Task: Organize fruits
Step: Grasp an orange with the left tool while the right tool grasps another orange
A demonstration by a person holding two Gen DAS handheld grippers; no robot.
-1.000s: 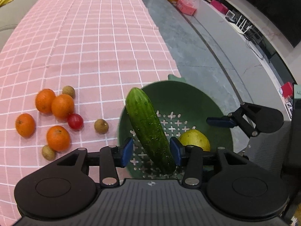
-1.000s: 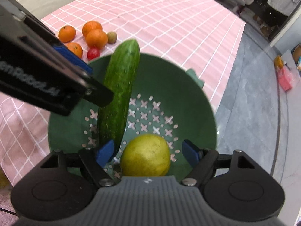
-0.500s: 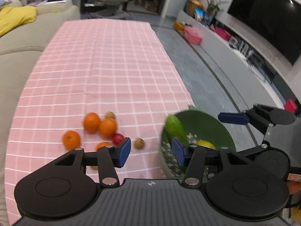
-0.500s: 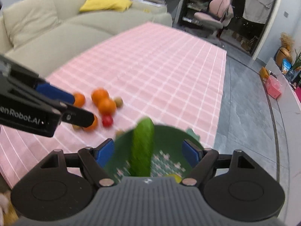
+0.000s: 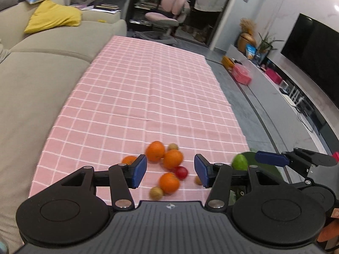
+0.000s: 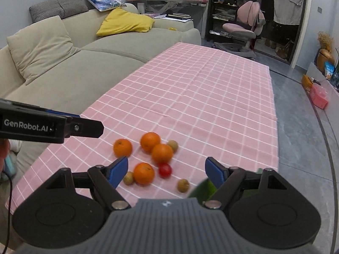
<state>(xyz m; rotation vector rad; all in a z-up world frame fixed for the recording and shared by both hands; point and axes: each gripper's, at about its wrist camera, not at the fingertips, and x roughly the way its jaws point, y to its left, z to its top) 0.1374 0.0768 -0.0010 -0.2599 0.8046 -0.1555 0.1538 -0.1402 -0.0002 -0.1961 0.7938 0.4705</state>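
Several oranges (image 5: 172,158) (image 6: 162,152), a red tomato (image 5: 181,172) (image 6: 165,169) and three small brown fruits (image 5: 156,192) (image 6: 183,185) lie together on the pink checked tablecloth (image 5: 148,89) near its front edge. The green colander (image 5: 273,170) (image 6: 204,188) is mostly hidden at the right; the tip of the cucumber (image 5: 239,162) pokes up from it. My left gripper (image 5: 170,170) is open and empty, raised above the fruits. My right gripper (image 6: 167,170) is open and empty, also raised; it shows in the left wrist view (image 5: 273,158).
A beige sofa (image 6: 63,67) with a yellow cushion (image 6: 127,22) runs along the table's left side. Grey floor (image 6: 300,127) lies to the right, with a pink box (image 5: 242,75) and a TV wall. A pink chair (image 6: 243,27) stands beyond the far end.
My left gripper let go of the cucumber into the colander and opened. Both grippers lifted and drew back, so the colander has dropped to the lower right edge of view.
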